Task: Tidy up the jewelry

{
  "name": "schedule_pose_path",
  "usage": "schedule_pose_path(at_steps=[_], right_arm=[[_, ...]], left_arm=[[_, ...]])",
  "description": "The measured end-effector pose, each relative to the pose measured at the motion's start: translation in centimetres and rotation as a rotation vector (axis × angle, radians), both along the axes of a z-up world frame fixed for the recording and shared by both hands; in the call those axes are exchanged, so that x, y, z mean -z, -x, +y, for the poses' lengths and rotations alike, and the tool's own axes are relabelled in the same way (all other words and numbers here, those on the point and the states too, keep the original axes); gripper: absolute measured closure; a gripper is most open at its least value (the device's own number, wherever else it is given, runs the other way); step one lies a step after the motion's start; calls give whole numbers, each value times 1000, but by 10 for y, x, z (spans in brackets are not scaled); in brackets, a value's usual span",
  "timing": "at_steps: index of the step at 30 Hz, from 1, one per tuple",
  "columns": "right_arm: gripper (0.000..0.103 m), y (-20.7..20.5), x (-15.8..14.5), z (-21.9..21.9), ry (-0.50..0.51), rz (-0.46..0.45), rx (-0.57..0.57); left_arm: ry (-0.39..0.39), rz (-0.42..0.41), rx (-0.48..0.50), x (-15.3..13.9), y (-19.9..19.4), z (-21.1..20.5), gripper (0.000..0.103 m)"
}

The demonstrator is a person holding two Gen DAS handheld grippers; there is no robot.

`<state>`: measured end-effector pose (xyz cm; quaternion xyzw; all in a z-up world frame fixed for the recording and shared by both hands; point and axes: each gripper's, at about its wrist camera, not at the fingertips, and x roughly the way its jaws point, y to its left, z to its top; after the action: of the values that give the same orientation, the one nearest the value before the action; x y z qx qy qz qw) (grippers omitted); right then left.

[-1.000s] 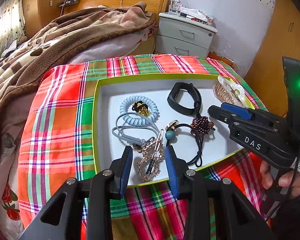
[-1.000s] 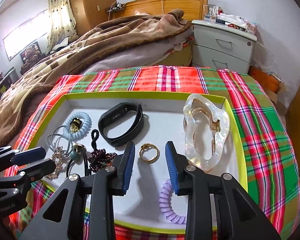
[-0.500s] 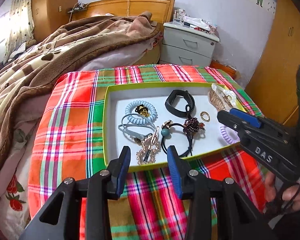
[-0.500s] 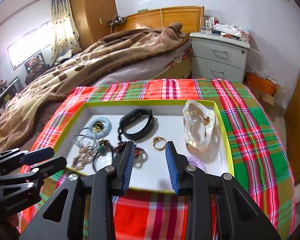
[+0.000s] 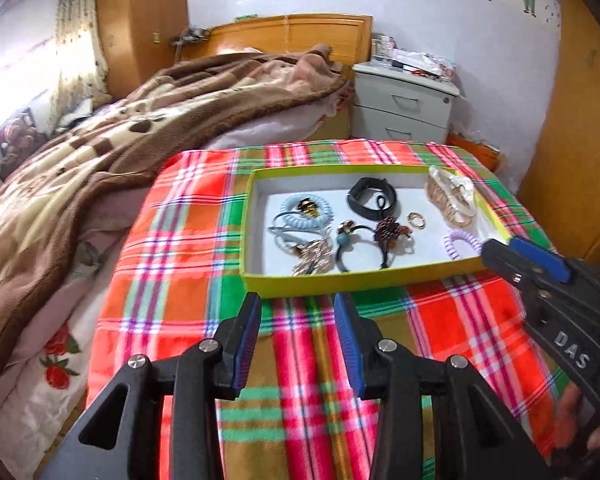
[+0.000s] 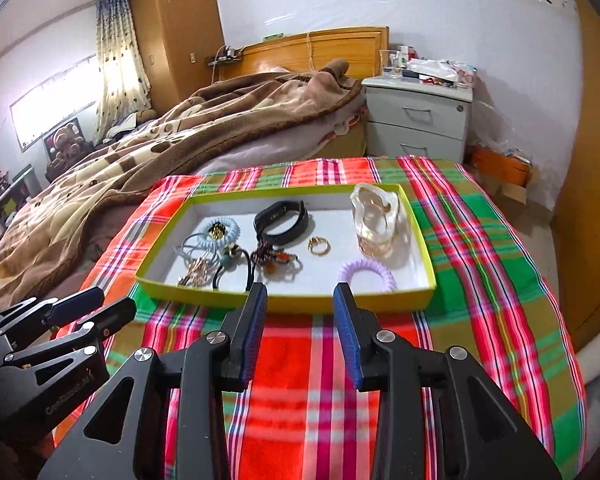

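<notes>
A yellow-green tray point(image 5: 360, 278) point(image 6: 284, 302) on the plaid cloth holds a black band point(image 5: 372, 200) point(image 6: 282, 222), a light blue coil tie point(image 5: 308, 216), a gold ring point(image 6: 319, 246), a clear hair claw point(image 6: 378, 220), a purple coil tie point(image 6: 366, 276), a dark-red beaded tie point(image 5: 390, 234) and a gold chain piece point(image 5: 312, 260). My left gripper point(image 5: 298, 304) point(image 6: 100, 304) hovers open over the cloth, just short of the tray's near rim. My right gripper point(image 6: 300, 292) point(image 5: 524, 256) is at the near rim too, its jaws opening with nothing between them.
The tray sits on a table under a red, green and orange plaid cloth point(image 5: 172, 260). A bed with a brown blanket point(image 5: 140, 132) lies behind and to the left. A white nightstand point(image 6: 420, 128) stands at the back, with wooden cupboards point(image 6: 580, 200) on the right.
Both grippers have drawn back and risen from over the tray's contents to the cloth in front of it. Their jaws stand a little wider. The jewelry has not moved.
</notes>
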<state>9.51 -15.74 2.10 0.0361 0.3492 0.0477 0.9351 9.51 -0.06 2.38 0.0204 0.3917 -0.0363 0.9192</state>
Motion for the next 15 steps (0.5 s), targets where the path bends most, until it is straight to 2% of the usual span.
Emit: schedule_pose_path(at_steps=[6,15], right_arm=[[67,18,2,0,-9,-11,22],[67,34,1,8,-1,-30,6]], left_arm=[[-39,-27,-50,1,21,-1,63],[-5,-35,-54,2,39,1,63]])
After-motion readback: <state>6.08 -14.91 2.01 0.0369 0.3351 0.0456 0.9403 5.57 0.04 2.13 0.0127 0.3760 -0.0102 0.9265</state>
